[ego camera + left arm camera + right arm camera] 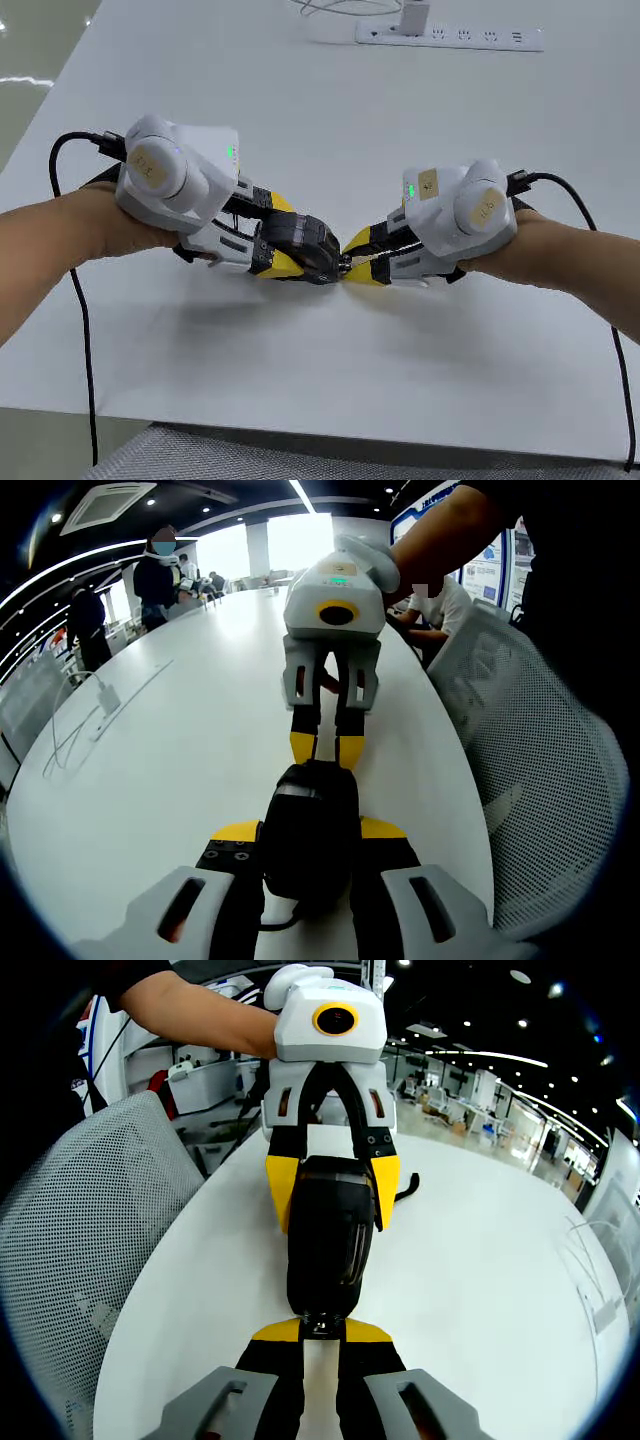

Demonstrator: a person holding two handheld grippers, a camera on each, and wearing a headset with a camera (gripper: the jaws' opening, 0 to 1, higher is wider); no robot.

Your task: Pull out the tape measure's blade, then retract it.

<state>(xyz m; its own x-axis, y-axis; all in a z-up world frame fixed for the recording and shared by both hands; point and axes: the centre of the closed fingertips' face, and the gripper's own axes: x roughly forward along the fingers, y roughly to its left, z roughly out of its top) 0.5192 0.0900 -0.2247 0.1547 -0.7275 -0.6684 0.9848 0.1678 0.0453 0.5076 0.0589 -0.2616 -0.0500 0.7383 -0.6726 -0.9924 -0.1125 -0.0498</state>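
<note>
Far behind tape measure (300, 247), power strip (480, 38), perhaps a charger (414, 17), mesh chair (200, 458) nearside.

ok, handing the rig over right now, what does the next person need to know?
Left gripper: shut on the tape measure, low over the table.
Right gripper: jaws nearly together on the blade tip at the case mouth; looks gripped.
Done: both grips set, grippers facing each other. No length of blade is out.
Left, by the look of it: pull the blade out, then retract it.
</note>
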